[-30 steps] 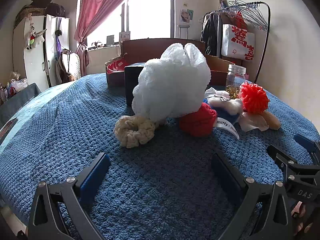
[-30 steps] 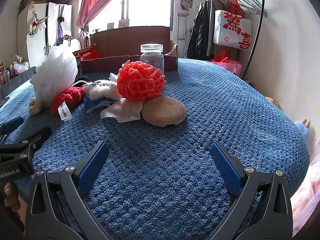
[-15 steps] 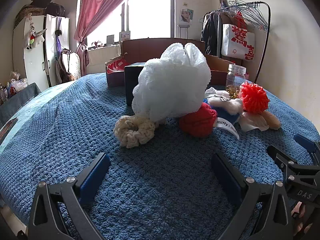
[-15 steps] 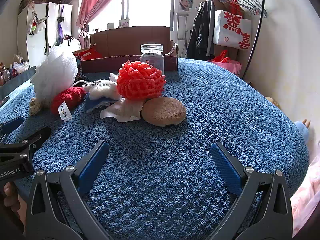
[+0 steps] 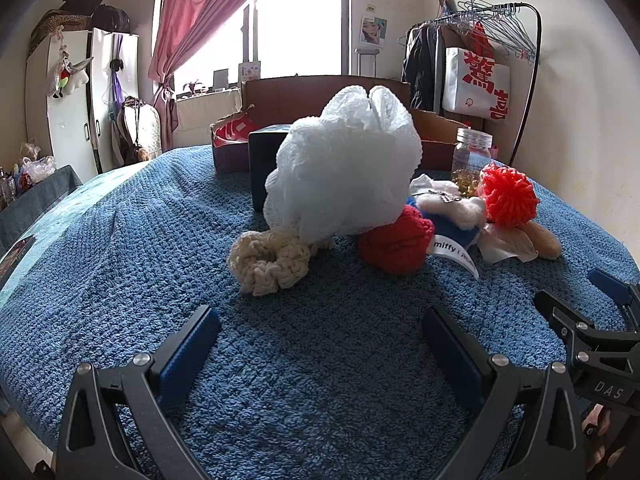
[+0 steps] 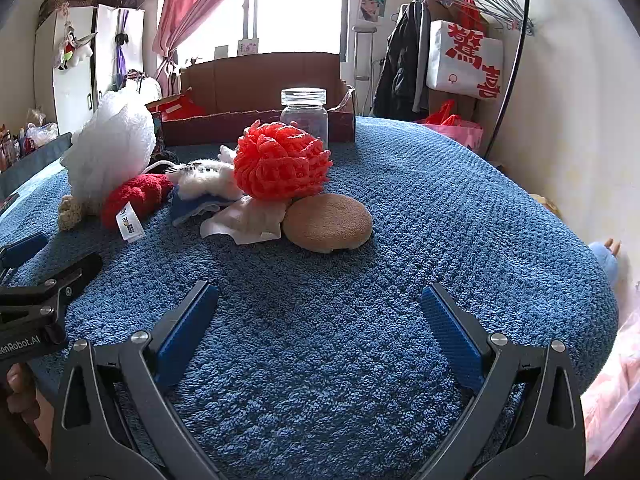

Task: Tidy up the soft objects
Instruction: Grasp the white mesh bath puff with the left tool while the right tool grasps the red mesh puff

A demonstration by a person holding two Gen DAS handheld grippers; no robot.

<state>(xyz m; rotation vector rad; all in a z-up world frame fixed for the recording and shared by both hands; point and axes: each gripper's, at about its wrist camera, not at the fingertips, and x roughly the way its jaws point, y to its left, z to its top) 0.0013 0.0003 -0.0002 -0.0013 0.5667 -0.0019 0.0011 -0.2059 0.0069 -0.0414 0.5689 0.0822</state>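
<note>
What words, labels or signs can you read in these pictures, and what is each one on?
"miffy": white tag of the red plush toy; the rest is cut off.
"DAS": right gripper's frame.
"enRobot.AI": left gripper's frame; its start is cut off.
Red Chinese characters: white hanging bag.
Wall poster: too small to read.

Both wrist cams low over blue blanket [image 5: 120,240], facing window, sharing soft pile [image 6: 280,160].

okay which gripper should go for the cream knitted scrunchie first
Left. The cream scrunchie lies just ahead of the open left hand-held gripper; from the right hand-held gripper it sits far left, behind the red plush.
</note>
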